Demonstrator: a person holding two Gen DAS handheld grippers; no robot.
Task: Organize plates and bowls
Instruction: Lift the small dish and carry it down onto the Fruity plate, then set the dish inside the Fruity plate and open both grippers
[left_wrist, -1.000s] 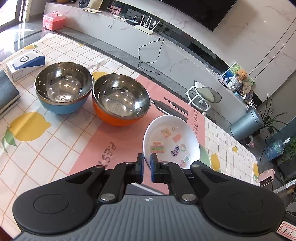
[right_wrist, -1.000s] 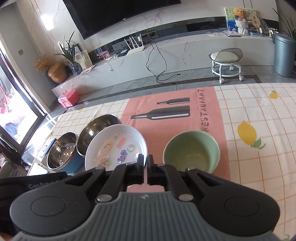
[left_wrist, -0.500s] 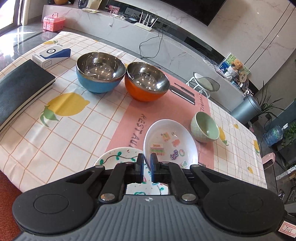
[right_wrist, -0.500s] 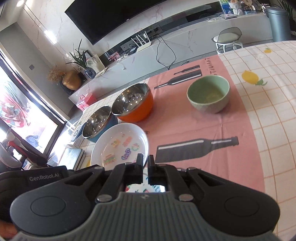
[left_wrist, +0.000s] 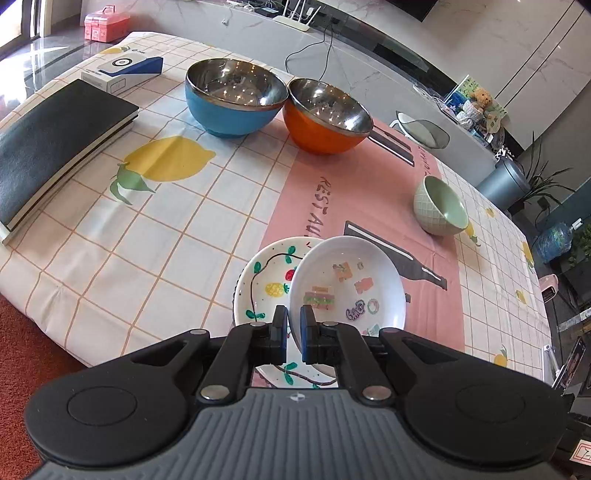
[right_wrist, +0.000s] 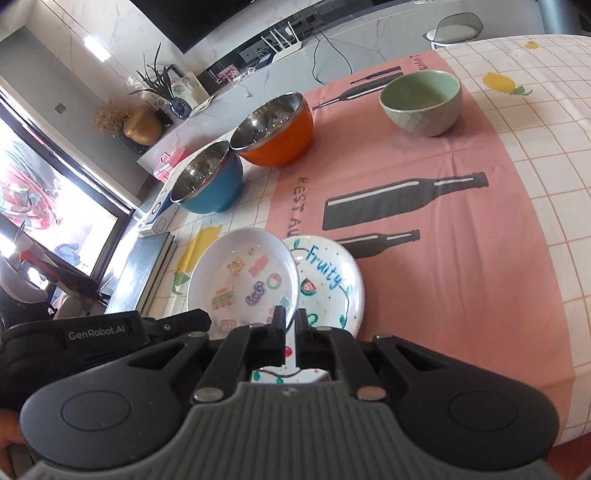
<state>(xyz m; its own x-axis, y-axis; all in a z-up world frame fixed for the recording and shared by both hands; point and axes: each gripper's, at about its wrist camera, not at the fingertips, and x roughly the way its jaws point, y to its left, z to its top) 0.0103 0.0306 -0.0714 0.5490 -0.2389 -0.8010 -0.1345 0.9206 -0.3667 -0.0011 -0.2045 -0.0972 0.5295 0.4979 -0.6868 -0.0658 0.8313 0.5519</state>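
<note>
Two plates, three bowls on the table.
Both grippers, left (left_wrist: 291, 330) and right (right_wrist: 290, 330), pinched the sticker plate (left_wrist: 354, 280) over the fruit plate (left_wrist: 266, 284) (book (left_wrist: 48, 147) aside).

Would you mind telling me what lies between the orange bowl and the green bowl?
Only bare pink tablecloth between the orange bowl and green bowl, in the right wrist view.

left gripper (left_wrist: 291, 328) jaws clamped, right gripper (right_wrist: 291, 325) likewise

"Fruity" is handwritten in blue on the fruit-painted plate (right_wrist: 328, 284). "GenRobot.AI" stands in white on the black body of the left claw (right_wrist: 99, 334). The pink tablecloth panel (left_wrist: 354, 206) shows "RESTAU", partly covered.
</note>
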